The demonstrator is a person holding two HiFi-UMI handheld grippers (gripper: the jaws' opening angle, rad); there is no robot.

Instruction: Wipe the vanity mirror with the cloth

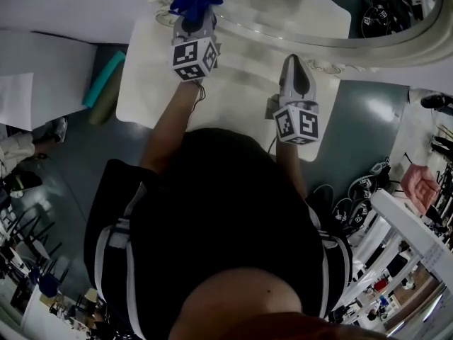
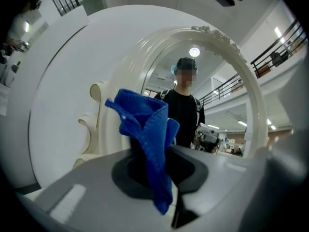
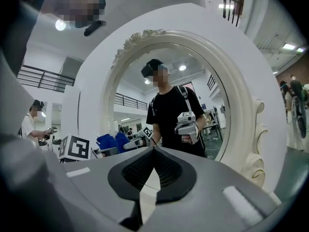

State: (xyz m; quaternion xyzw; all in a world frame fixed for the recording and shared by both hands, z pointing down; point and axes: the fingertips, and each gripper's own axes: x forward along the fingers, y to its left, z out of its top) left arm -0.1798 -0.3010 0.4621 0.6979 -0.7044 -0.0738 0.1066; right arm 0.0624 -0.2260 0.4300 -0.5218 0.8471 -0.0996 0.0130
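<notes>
Vanity mirror (image 3: pixel 234 105) stood upright at the back of the white desk (image 1: pixel 241 83), oval in a cream frame. Before it, the blue cloth (image 2: pixel 149 134) was bunched and clamped in the left claw (image 2: pixel 161 170). The right claw (image 3: pixel 153 151) was pressed together on nothing. Pinched by one fold, the cloth could pull free under pressure, letting hard tips scrape the glass. Whether cloth met glass could not be told, and the head view cropped the mirror.
</notes>
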